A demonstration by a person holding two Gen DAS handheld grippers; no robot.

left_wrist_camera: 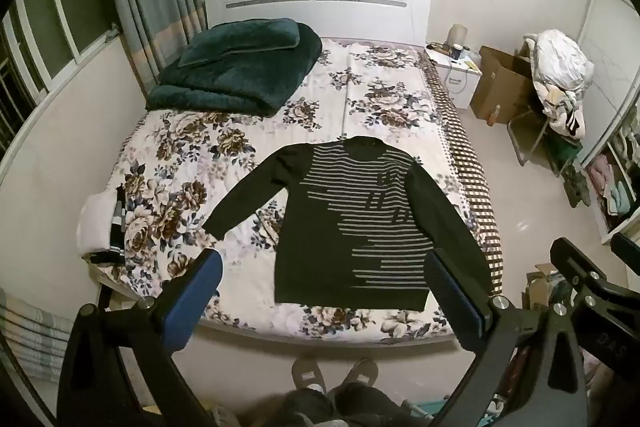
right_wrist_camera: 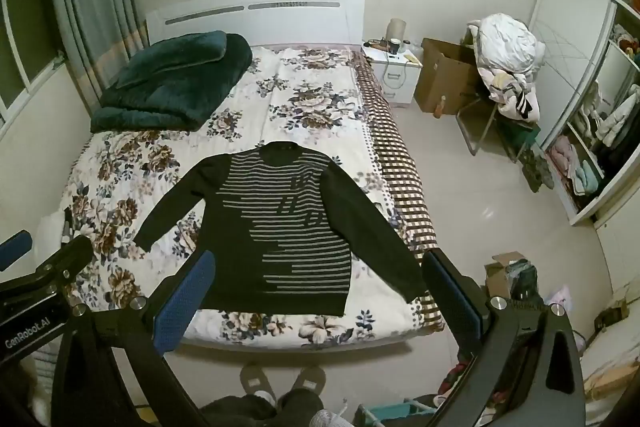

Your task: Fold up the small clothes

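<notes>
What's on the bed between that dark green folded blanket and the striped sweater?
Nothing but bare floral bedsheet. Both wrist views show the green blanket near the headboard and the striped sweater spread flat toward the foot, with only sheet between.

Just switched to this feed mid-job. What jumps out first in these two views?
A dark striped sweater lies spread flat, sleeves out, near the foot of the floral bed. A folded dark green blanket sits at the head, on the left. The left gripper and right gripper hang open above the bed's near edge, holding nothing.
</notes>
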